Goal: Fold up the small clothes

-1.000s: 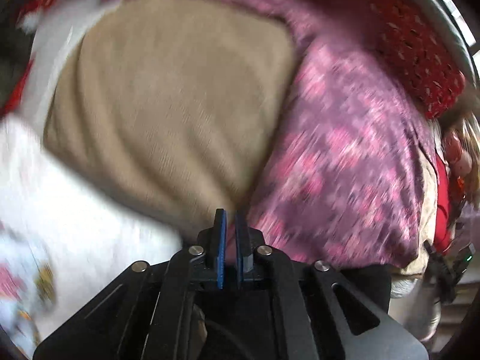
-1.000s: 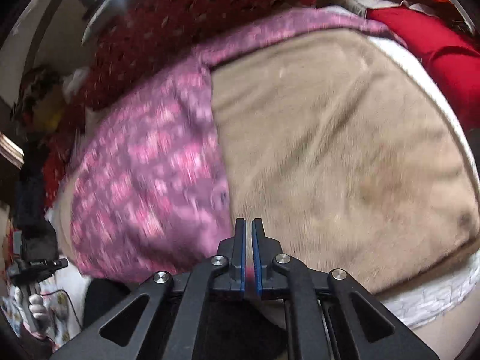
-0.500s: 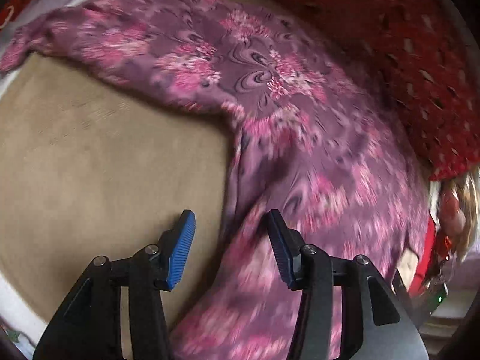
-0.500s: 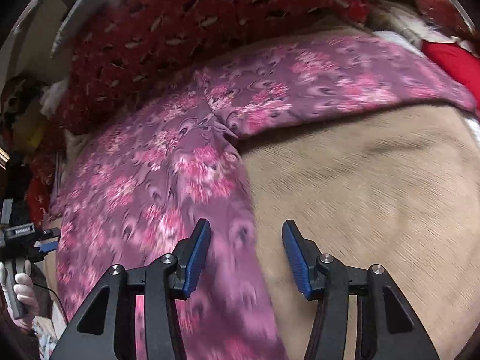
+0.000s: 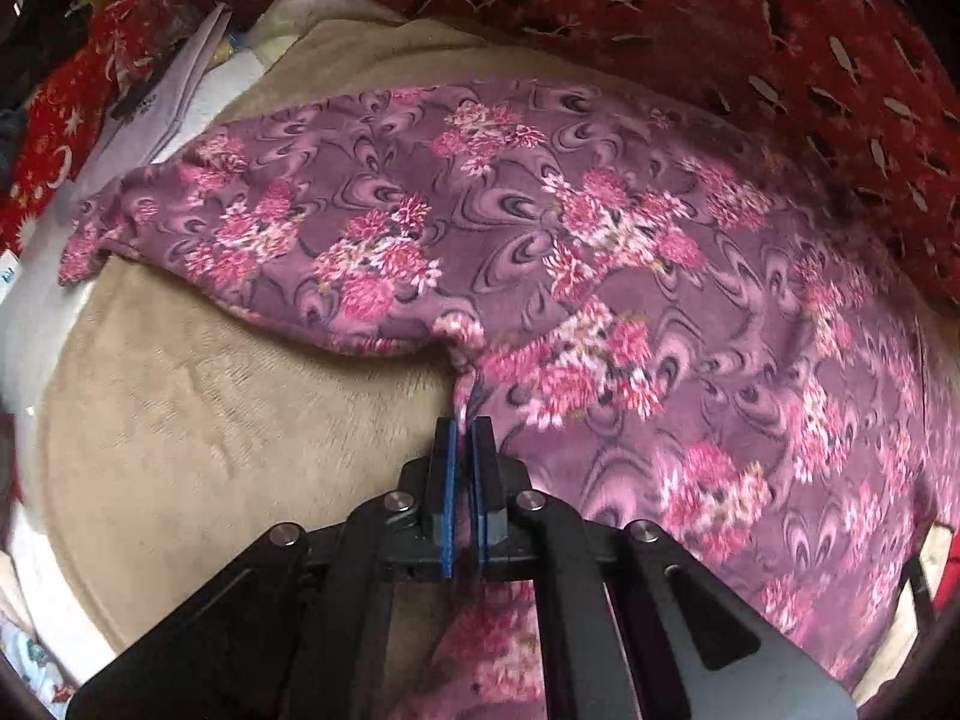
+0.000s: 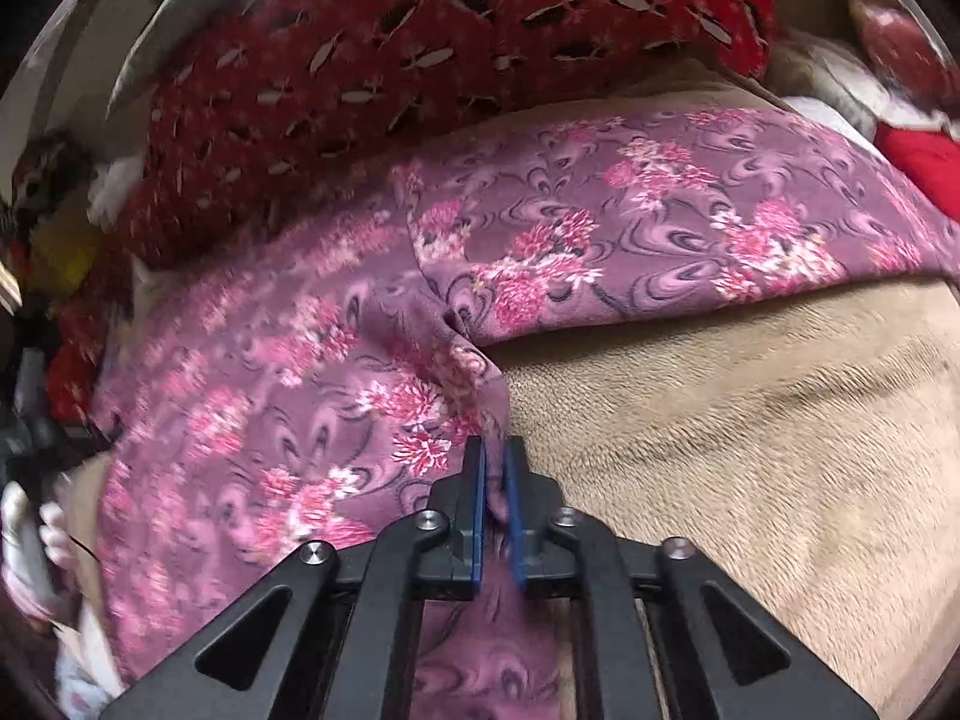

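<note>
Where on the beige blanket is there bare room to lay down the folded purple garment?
The free patch is the beige blanket beside the garment: below its sleeve in the left view, and beside the edge that both grippers pinch. It is crowded at the back, where the red cloth borders the garment, and by the papers.

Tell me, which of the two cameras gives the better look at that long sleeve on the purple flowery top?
The left wrist view. There the sleeve lies whole across the tan blanket, cuff included. In the right wrist view the sleeve runs off toward the picture's right edge, so its cuff is not seen.
</note>
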Demonstrator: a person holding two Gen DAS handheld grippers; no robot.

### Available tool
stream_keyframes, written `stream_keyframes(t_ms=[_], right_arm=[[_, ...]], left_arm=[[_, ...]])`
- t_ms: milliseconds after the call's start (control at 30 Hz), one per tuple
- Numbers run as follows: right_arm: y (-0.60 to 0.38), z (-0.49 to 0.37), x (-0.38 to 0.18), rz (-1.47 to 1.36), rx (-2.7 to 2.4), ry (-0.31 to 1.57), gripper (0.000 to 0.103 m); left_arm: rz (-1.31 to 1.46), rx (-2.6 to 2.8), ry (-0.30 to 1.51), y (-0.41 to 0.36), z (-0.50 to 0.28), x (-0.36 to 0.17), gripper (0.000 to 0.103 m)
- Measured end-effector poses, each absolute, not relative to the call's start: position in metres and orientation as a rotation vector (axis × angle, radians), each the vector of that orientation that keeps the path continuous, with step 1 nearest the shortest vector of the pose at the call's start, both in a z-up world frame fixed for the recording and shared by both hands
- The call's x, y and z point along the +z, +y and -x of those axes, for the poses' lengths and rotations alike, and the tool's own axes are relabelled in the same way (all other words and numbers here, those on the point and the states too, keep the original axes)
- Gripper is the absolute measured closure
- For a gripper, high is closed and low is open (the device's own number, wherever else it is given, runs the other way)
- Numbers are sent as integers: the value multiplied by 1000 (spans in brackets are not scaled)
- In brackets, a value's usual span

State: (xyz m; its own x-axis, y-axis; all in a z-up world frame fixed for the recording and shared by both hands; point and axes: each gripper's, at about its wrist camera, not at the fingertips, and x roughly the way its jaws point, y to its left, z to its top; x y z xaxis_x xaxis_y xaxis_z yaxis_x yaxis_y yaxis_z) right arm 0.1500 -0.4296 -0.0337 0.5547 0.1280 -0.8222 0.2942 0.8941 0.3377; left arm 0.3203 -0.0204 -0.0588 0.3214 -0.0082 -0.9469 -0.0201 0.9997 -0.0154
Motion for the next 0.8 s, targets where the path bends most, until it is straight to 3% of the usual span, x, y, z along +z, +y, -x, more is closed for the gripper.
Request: stream_keyframes(t_ms=[167,233,300,333,467,733,800], right_arm=[[-474,-125,-19,-545,-185,928,87],[-509,-108,-15,-602,-277,896,81],[-553,-87,-15,-702,-389,849,76],[-570,-77,-14,-746,-430,823,73],[-637,-48,-21,-927,-551,725,58],[-705,-53,-55,-1185,-647,597,52],[-716,-61,-57,-1202,-668,546,45]], left_arm=[[112,-61,1232,-19,-300,-30,99],[131,-109,1213,-26,-295,-19,91],[122,-138,1205,-41,-296,-15,57],[116,-144,1197,-47,-292,-15,52],[69,-178,1215,-73,-286,-31,51],[2,-157,1271,-95,-281,-69,49],[-1,-160,1274,-96,-281,-70,49]])
